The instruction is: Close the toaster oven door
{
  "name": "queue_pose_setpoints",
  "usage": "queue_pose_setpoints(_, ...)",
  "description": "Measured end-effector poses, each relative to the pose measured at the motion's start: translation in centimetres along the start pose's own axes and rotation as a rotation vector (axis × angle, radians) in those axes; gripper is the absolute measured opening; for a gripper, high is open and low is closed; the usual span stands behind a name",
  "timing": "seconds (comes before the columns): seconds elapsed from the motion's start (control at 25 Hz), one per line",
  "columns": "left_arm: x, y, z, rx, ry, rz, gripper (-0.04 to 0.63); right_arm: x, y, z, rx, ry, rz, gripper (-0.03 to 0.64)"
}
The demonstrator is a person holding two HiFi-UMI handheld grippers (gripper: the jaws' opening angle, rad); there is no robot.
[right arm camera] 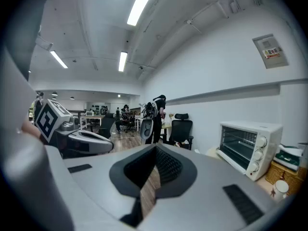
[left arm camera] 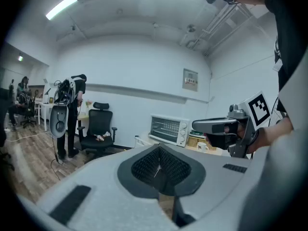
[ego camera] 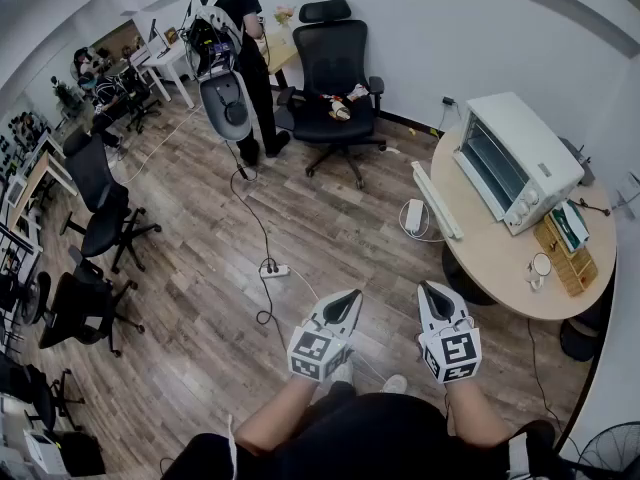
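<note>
Wood-floored office, toaster oven [ego camera: 527, 133] on table [ego camera: 480, 246] well off. Left gripper [ego camera: 350, 295] clenched empty, right gripper [ego camera: 428, 288] barely parted, empty. Approach step, likely: walk nearer, reach for door [ego camera: 491, 164].

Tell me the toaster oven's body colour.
White; the toaster oven shows best in the right gripper view.

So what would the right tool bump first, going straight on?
Nothing nearby; the right tool aims over wood floor towards the black chair, probably. The toaster oven lies off to its right.
</note>
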State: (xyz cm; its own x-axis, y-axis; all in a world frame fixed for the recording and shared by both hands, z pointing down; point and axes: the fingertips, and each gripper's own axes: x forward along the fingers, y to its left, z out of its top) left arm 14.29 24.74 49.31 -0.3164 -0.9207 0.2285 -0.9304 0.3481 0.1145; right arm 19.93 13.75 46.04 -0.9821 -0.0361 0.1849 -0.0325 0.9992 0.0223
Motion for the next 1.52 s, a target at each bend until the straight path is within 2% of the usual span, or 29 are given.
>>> queue_pose_setpoints(0.24,0.3,0.6,0.0,-0.028,-0.010,0.010,0.002,0.2,-0.1,0.3,0.005,-0.007,-0.008,-0.003)
queue_pose_setpoints(0.48,0.5,1.2,1.0,-0.018,-0.031,-0.008,0.002,0.9,0.3,0.9,-0.009,-0.014,-0.020,-0.003)
queue_pose_setpoints(0.64,0.5,2.8,1.4,-0.016,-0.039,0.000,0.002,1.8,0.0,1.7,0.023,-0.052,-0.029,-0.003)
queue_pose_setpoints(0.92,0.2,5.9,2.2,-0.003,-0.051,0.000,0.002,3.5,0.8,2.9,0.019,-0.080,-0.024,-0.003)
queue_pose_setpoints(1.16,-0.8,8.6,2.0,0.033,-0.041,-0.051,0.002,6.7,3.2,3.1,0.039,-0.069,-0.002,-0.003)
queue_pose_setpoints(1.36,-1.3,10.7,2.7,0.145,-0.036,-0.032,0.002,8.3,4.7,2.9,0.036,-0.055,-0.025,-0.003)
queue_pose_setpoints(1.52,-0.8,11.4,3.7,0.139,-0.051,-0.043,0.002,9.4,4.5,2.0,0.033,-0.033,-0.055,-0.003)
